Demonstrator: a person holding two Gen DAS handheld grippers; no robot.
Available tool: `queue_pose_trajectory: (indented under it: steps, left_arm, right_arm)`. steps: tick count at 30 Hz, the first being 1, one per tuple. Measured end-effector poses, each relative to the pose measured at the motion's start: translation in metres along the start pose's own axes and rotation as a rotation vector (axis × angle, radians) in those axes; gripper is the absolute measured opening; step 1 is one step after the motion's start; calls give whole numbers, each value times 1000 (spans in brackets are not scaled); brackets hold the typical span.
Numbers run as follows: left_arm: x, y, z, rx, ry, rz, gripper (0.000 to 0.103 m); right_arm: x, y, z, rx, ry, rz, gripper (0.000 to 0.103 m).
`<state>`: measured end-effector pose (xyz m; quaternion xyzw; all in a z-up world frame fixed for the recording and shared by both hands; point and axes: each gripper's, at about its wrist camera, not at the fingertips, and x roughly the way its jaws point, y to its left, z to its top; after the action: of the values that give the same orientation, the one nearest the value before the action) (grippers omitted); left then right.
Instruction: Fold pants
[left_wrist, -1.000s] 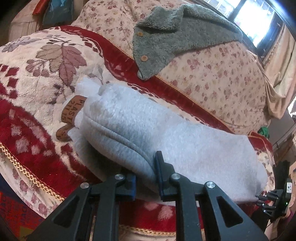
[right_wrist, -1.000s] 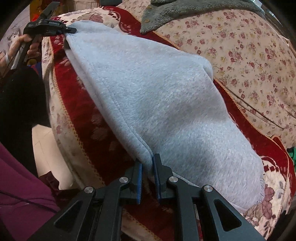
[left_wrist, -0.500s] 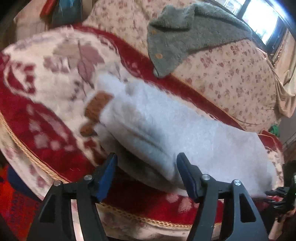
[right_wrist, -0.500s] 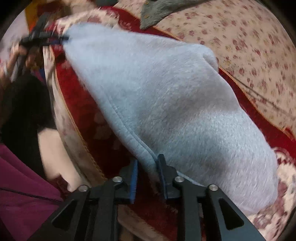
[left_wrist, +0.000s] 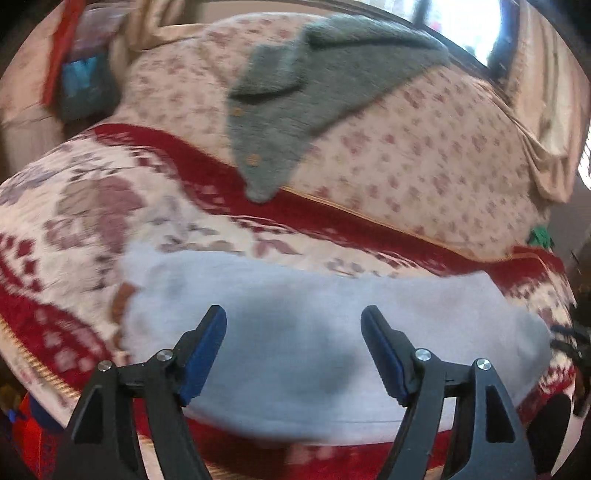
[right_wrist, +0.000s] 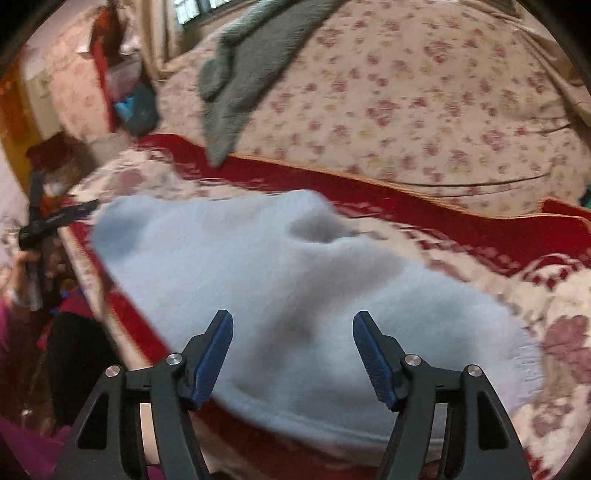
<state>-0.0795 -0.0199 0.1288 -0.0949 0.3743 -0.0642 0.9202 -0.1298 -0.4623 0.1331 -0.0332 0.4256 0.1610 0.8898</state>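
The light grey fleece pants (left_wrist: 314, 332) lie folded into a long band on the red and cream patterned blanket (left_wrist: 74, 221). They also show in the right wrist view (right_wrist: 277, 288), rumpled with a dent near the top. My left gripper (left_wrist: 293, 350) is open and empty above the pants' near edge. My right gripper (right_wrist: 291, 354) is open and empty above the other end. The left gripper also shows in the right wrist view (right_wrist: 55, 221) at the far left end of the pants. Both views are blurred.
A dark grey fleece garment (left_wrist: 314, 92) with buttons lies on the floral cushion (left_wrist: 424, 155) behind the blanket. It also shows in the right wrist view (right_wrist: 251, 66). A window (left_wrist: 461, 22) is at the back. The blanket's front edge (left_wrist: 48, 373) drops off near me.
Both grippers have opened and let go of the pants' edge. The pants have dropped flat onto the blanket. Both grippers have drawn back and up a little.
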Motion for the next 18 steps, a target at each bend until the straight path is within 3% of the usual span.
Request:
queue_pose_trajectory:
  steps: [4,8,16,18]
  left_arm:
    - [22,-44,4,97,40,-50,79]
    - [50,-94,12,181,75,-131,79]
    - [108,-181,30,242,164,-309,83]
    - [125,-203,38,250,189,-346,83]
  right_arm:
    - [-9,-50,-8,60,5,-122,76]
    - [-15,-114,-24,217,16,-192,80]
    - [12,-195,-46,442,47,-103,81]
    - [21,-210,-48,509,51,-11,81]
